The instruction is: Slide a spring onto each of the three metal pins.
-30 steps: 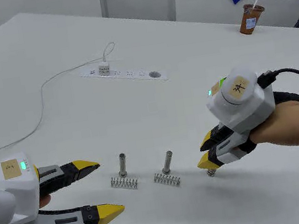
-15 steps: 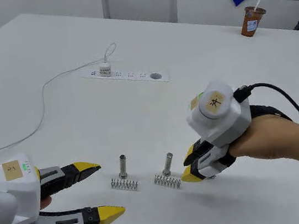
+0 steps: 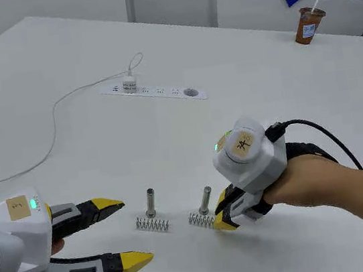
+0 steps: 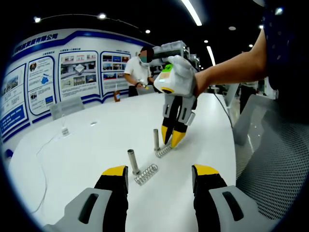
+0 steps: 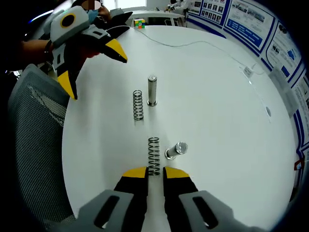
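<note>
Jaws of the left gripper (image 3: 130,230) are held wide apart, empty, low over the near left part of the tabletop (image 3: 103,154). Just beyond, close to the near edge, two pins stand upright: the left-hand pin (image 3: 151,202), with the left-hand spring (image 3: 152,224) lying flat just in front of it, and the right-hand pin (image 3: 206,199), with the right-hand spring (image 3: 197,219) lying likewise, off its pin. The right gripper (image 3: 224,221) is lowered to the right end of the right-hand spring. In the head view its tips are largely covered by its own white body and the hand (image 3: 303,183), and the tabletop behind it is hidden. The right gripper view supplies the detail: the two yellow tips are set nearly together on either side of the spring's near end, though whether the coil is actually pinched cannot be told. The right-hand pin is seen there almost end-on. From the left gripper view pins and springs are seen in a row, the right gripper reaching down onto the farther spring. Farther off, a power strip (image 3: 155,90) lies toward the middle of the tabletop, its cable (image 3: 53,120) trailing to the left edge, and a cup (image 3: 306,24) with a straw stands near the far right corner.
</note>
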The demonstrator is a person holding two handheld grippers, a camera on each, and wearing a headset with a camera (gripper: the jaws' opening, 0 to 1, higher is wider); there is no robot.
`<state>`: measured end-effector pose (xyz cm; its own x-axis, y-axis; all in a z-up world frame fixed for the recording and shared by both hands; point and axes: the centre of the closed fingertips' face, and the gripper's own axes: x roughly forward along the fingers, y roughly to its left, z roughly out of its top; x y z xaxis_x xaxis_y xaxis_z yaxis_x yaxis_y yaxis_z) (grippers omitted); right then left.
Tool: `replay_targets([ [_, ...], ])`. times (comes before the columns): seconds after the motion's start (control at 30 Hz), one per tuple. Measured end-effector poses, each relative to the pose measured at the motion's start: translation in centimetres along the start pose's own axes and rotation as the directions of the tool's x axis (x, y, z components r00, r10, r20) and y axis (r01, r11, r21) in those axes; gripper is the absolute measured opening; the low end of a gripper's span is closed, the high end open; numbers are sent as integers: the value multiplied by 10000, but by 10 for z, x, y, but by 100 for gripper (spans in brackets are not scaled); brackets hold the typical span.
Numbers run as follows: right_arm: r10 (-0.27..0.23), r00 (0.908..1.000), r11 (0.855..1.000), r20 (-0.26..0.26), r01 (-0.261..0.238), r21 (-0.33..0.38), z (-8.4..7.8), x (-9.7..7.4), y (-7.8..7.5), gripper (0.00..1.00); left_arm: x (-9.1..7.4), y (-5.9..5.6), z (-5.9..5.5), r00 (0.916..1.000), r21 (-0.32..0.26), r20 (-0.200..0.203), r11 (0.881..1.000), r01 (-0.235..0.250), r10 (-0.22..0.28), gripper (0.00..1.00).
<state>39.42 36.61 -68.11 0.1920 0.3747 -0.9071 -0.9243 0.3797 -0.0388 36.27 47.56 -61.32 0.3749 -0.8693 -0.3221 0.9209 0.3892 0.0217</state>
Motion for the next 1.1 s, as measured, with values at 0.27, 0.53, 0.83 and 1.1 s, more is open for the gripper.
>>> replay_targets([
  [0.27, 98, 9998, 9999, -200, -100, -88, -3, 6, 1, 12, -1, -1, -1, 10000, -4, -27, 10000, -2, 2, 54],
  [0.53, 235, 9996, 9997, -172, -235, 9, -3, 7, 1, 12, 0, -2, -2, 10000, -14, -19, 10000, 8, -8, 53],
  [0.83, 333, 9993, 9987, -157, -339, -392, -1, -4, 16, 11, 5, -10, -2, 9996, 23, -62, 9997, 258, -258, 52],
  [1.1, 560, 9984, 9953, 40, -555, -795, 6, -24, 32, 11, 20, -27, 3, 9955, 255, -114, 9952, 940, -938, 49],
])
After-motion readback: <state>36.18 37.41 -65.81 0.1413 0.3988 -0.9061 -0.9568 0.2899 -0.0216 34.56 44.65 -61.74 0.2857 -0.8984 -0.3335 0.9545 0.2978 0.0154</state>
